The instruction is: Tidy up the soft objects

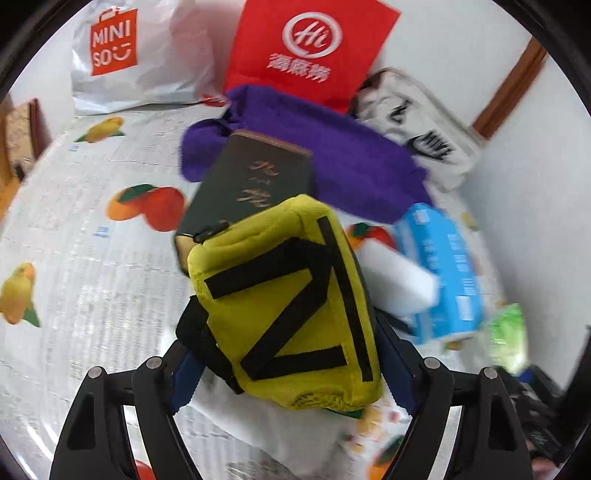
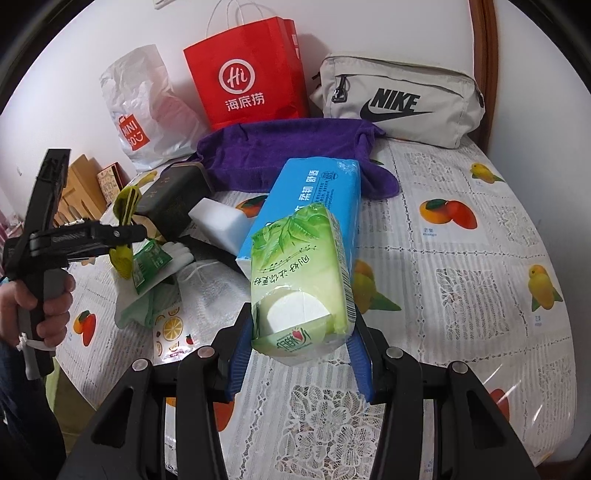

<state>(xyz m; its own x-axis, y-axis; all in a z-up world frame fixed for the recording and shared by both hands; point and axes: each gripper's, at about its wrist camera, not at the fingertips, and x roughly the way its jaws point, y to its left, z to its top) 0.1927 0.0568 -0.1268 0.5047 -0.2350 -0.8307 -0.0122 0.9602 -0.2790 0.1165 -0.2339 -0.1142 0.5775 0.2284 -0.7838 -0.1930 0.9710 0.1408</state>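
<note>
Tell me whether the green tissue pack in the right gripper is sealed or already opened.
Opened. The green tissue pack, held between the right gripper's blue fingers, has a torn gap in its wrapper at the near end, where white tissue shows through.

A plain white wall [image 2: 406, 29] is running behind the surface [image 2: 480, 258], which is wearing a lace-patterned cover printed with fruit. Brown wooden trim [image 2: 489, 55] is rising at the right, and wooden furniture [image 2: 79, 184] is standing at the left.
</note>
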